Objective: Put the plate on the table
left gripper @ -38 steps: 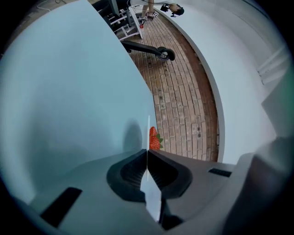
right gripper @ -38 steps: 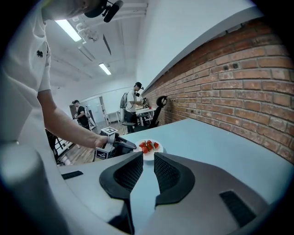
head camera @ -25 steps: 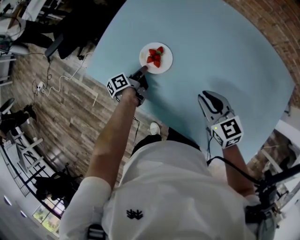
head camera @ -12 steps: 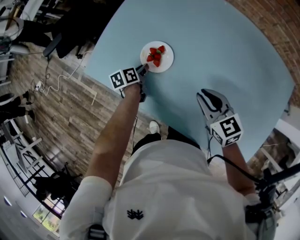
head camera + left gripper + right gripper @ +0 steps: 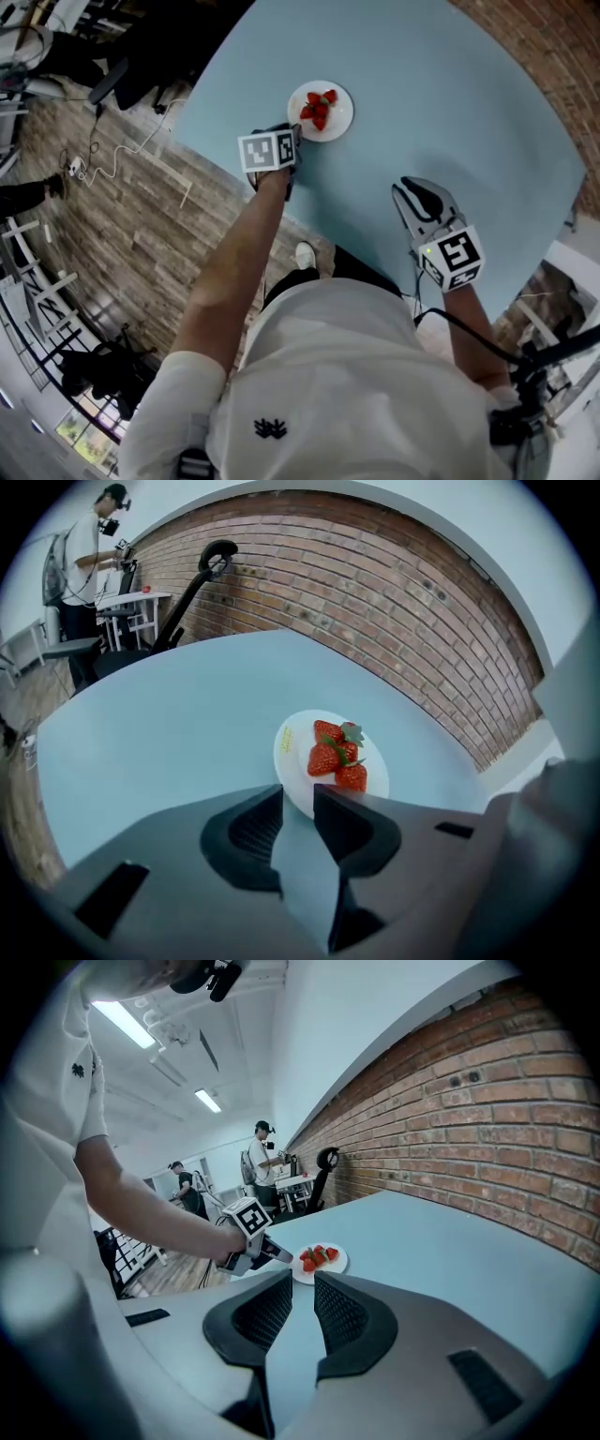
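The plate (image 5: 338,121) of strawberries (image 5: 317,109) sits flat on the table (image 5: 441,84), far left. The left gripper (image 5: 297,797) hovers just short of its near rim, jaws narrowly apart and empty (likewise the right gripper (image 5: 302,1283), near right). Any motion there is best kept level, so the rim isn't nudged.

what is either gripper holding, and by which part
Nothing. The left gripper is open by the rim of the plate; the right gripper is open and empty.

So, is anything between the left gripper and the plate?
Nothing visible does. The left gripper, jaws apart, faces the plate directly, with only bare table between them; strawberries lie on the plate.
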Demonstrator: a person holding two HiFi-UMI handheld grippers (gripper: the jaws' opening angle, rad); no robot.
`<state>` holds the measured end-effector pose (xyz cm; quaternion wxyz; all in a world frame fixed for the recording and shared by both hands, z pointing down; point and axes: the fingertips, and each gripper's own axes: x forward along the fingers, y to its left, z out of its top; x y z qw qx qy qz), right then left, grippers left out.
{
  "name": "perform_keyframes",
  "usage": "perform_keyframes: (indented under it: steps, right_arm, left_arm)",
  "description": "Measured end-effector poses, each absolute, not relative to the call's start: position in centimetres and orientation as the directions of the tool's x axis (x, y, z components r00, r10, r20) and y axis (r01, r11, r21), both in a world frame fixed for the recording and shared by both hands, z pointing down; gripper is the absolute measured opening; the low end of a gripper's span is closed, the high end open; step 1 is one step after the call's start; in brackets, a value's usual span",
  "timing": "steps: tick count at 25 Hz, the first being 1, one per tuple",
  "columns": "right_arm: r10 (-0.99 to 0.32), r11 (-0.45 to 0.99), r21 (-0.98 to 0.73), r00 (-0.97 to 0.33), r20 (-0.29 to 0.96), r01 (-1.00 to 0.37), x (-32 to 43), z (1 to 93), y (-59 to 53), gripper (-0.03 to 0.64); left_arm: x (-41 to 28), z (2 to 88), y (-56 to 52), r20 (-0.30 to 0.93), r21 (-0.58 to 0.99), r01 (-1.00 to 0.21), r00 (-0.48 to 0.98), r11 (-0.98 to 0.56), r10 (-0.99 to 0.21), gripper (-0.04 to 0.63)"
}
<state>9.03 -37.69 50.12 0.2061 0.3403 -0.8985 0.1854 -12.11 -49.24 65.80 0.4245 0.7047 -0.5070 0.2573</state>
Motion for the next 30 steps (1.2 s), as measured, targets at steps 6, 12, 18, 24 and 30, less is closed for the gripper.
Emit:
perform_keyframes:
  steps: [6, 12, 18, 24, 30]
  right_arm:
    - [-0.546, 0.712, -0.160, -0.682, 0.487, -0.684, 8.1, 49.0, -36.3, 0.063]
    - [-0.555, 0.727, -0.123, -0.684, 0.474, -0.676, 5.4, 47.1, -33.7, 0.061]
    - [-0.570, 0.734, -0.081, -0.676, 0.468, -0.675, 2.9, 45.9, -30.4, 0.061]
    - [-0.582, 0.746, -0.035, -0.676, 0.452, -0.665, -0.8, 43.7, -24.6, 0.061]
    - [-0.566, 0.761, -0.026, -0.683, 0.462, -0.648, -3.2, 43.7, -20.1, 0.061]
  left_arm:
    - [-12.3, 63.2, -46.9, 0.766, 0.315, -0.928, 0.371, -0.197, -0.525, 0.091]
    - [-11.9, 58.5, -42.3, 0.703, 0.323, -0.892, 0.450, -0.317, -0.551, 0.091]
    - [-12.1, 53.8, -35.7, 0.638, 0.336, -0.846, 0.528, -0.415, -0.561, 0.091]
    - [-13.5, 48.2, -26.4, 0.539, 0.353, -0.780, 0.621, -0.517, -0.568, 0.091]
    - [-15.1, 45.5, -19.6, 0.491, 0.348, -0.739, 0.667, -0.576, -0.560, 0.054]
